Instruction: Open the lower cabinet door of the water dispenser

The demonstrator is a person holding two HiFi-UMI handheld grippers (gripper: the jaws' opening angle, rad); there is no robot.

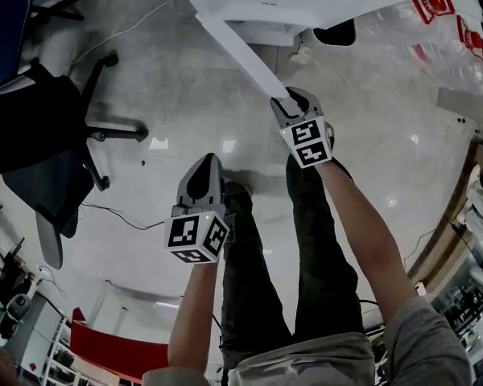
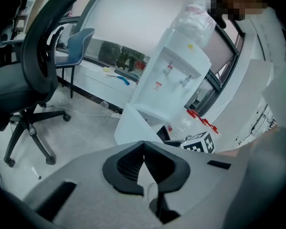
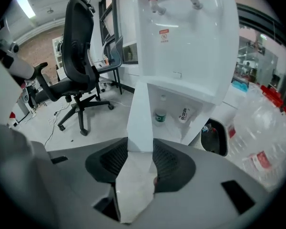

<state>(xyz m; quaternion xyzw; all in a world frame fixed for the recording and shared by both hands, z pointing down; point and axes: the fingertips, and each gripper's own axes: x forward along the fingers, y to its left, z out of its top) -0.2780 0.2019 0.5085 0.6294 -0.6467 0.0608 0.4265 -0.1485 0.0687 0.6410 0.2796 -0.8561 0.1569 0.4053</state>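
The white water dispenser (image 3: 186, 42) stands ahead, also in the left gripper view (image 2: 176, 75). Its lower cabinet door (image 3: 140, 123) is swung out, and a small bottle (image 3: 160, 116) shows inside the open cabinet. From above, the door (image 1: 241, 51) runs as a white strip towards me. My right gripper (image 1: 292, 99) is shut on the door's free edge, and the panel fills the gap between its pads (image 3: 140, 147). My left gripper (image 1: 205, 163) hangs over the floor, left of the door and apart from it. Its tips (image 2: 143, 143) meet with nothing held.
A black office chair (image 1: 48, 135) stands left of the dispenser (image 3: 78, 70). Large clear water bottles with red labels (image 1: 443, 30) lie at its right (image 3: 267, 142). The person's legs (image 1: 306, 256) stand below the grippers. A thin cable (image 1: 121, 215) crosses the floor.
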